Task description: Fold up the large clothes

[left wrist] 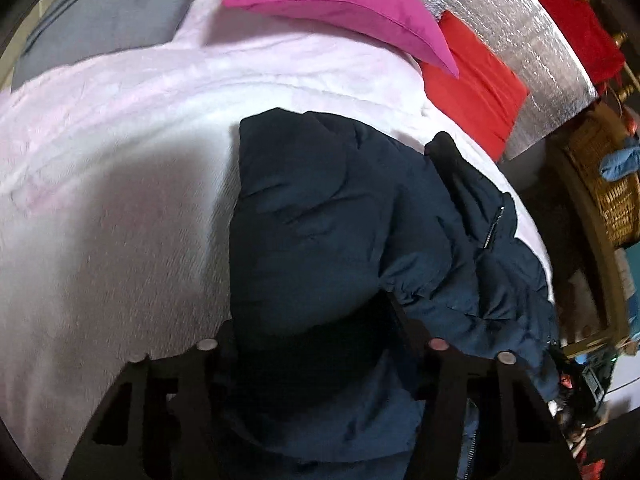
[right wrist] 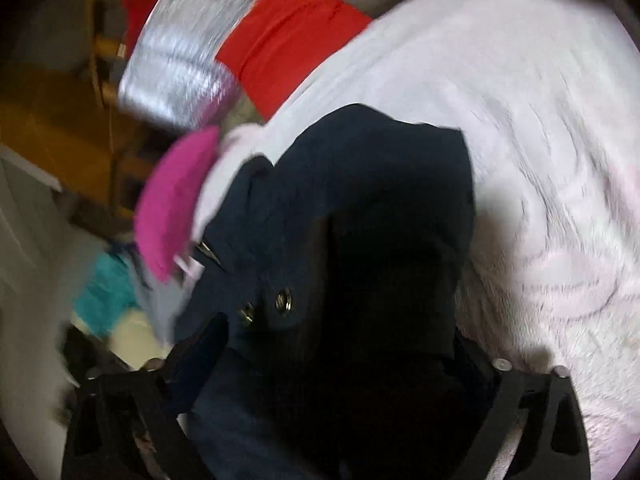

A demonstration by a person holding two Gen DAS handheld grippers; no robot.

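Pale pink blanket (left wrist: 120, 184), navy jacket (left wrist: 320, 208) bunched between both claws' parted jaws, grip unclear

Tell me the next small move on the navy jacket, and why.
Probably close the left gripper on the navy jacket bulging between its fingers. The jacket lies bunched on the pale pink blanket, not yet flat, and its fabric also fills the right gripper, though blur hides that grip.

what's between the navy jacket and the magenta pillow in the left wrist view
Only a bare stretch of the pale pink blanket lies between the navy jacket and the magenta pillow, as the left wrist view shows.
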